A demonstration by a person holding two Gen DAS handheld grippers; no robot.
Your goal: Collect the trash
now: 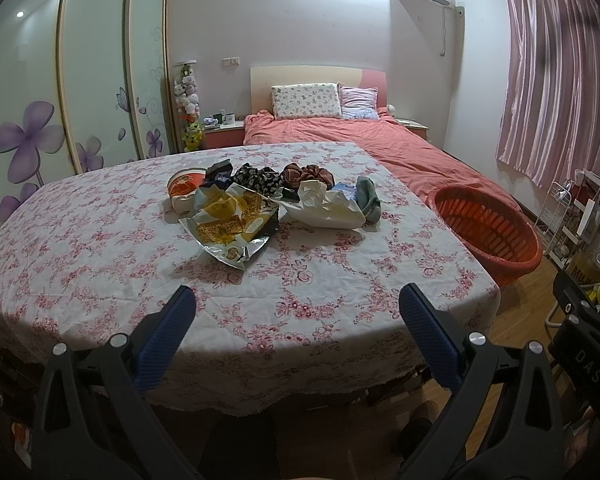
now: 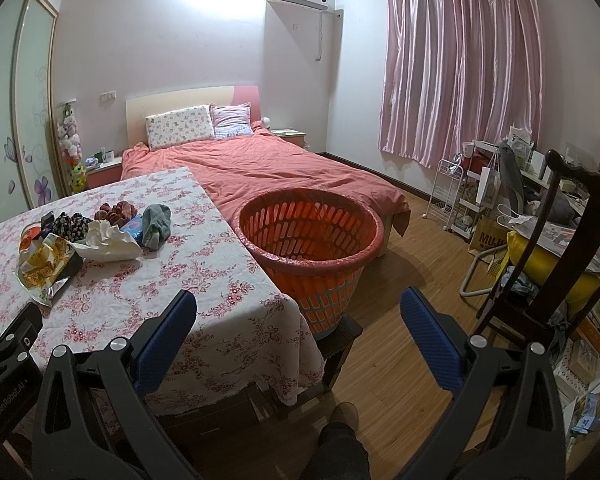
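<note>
Trash sits heaped near the middle of the table (image 1: 100, 240), which wears a pink floral cloth. Both grippers hover at the near edge, well short of the heap and holding nothing. Left gripper (image 1: 298, 308): blue pads spread wide apart, over the near table edge. Right gripper (image 2: 298, 312): pads likewise spread wide, over the table's near right corner and the wood floor.

Nearest piece of the heap is a yellow snack bag (image 1: 230, 224), torn open and lying flat, foil lining showing. Just right of it, touching, a crumpled white wrapper (image 1: 324, 208). Behind the bag on the left, a red-and-white paper cup (image 1: 184, 188) tipped on its side. Along the far side of the heap: a dark patterned cloth bundle (image 1: 260, 178), a brown plaid one (image 1: 306, 174), a small blue pack (image 2: 134, 226), and a grey-green sock (image 2: 156, 224) at the right end.

Right of the table, just beside its edge, stands an orange basket (image 2: 260, 212) lined with a pink bag, raised on a dark stool (image 2: 342, 338).

Far side: bed (image 2: 260, 168) with coral cover, two pillows; pink curtain (image 2: 460, 68) on the right wall.
</note>
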